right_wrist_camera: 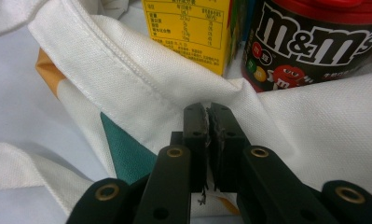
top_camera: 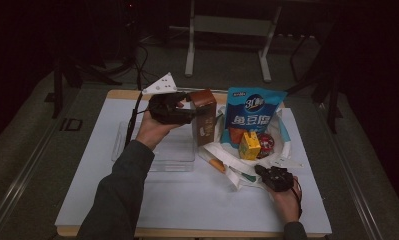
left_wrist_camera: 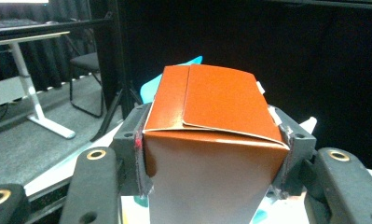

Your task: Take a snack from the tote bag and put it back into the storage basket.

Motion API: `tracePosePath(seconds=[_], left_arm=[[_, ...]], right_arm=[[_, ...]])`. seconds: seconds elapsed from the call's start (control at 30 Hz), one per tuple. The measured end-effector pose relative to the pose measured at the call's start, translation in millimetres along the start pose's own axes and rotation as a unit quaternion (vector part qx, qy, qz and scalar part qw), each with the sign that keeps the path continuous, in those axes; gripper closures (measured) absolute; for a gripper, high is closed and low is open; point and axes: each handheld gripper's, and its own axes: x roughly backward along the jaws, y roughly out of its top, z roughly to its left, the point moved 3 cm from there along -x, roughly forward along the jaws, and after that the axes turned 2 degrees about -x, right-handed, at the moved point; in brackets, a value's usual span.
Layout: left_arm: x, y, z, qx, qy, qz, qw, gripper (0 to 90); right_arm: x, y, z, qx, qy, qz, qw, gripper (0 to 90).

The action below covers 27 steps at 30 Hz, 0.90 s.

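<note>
While the right gripper (top_camera: 265,172) pinches the bag (right_wrist_camera: 183,84) rim open at lower right, the left gripper (top_camera: 189,114) clamps the carton (top_camera: 203,116) at centre, seemingly for packing.

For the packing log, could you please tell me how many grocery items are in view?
4: a brown carton in the left gripper, and a blue pouch, yellow box and M&M's tub in the white bag. More may be hidden.

Dim high view, black surroundings (table palely lit), brighter gripper views, soft close-up focus
</note>
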Motion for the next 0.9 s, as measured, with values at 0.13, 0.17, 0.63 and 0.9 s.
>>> tracePosePath(seconds=[0.13,0.17,0.63,0.9], left_arm=[[8.4,-1.0,2.6,-0.001,0.006,0.0,1.0,42.1],[12.9,-1.9,4.0,-0.004,0.008,0.001,1.0,42.1],[33.0,-14.0,15.2,0.001,0.009,0.016,0.9998,42.1],[44.9,-19.0,22.0,0.001,0.017,0.022,0.9996,42.2]], right_arm=[[0.0,0.0,0.1,0.001,0.0,0.0,1.0,85.6],[0.0,0.0,0.0,0.0,0.0,0.0,1.0,85.6],[0.1,0.0,-0.2,-0.002,0.003,0.0,1.0,84.9],[0.1,-0.1,-0.4,-0.002,0.004,0.0,1.0,84.6]])
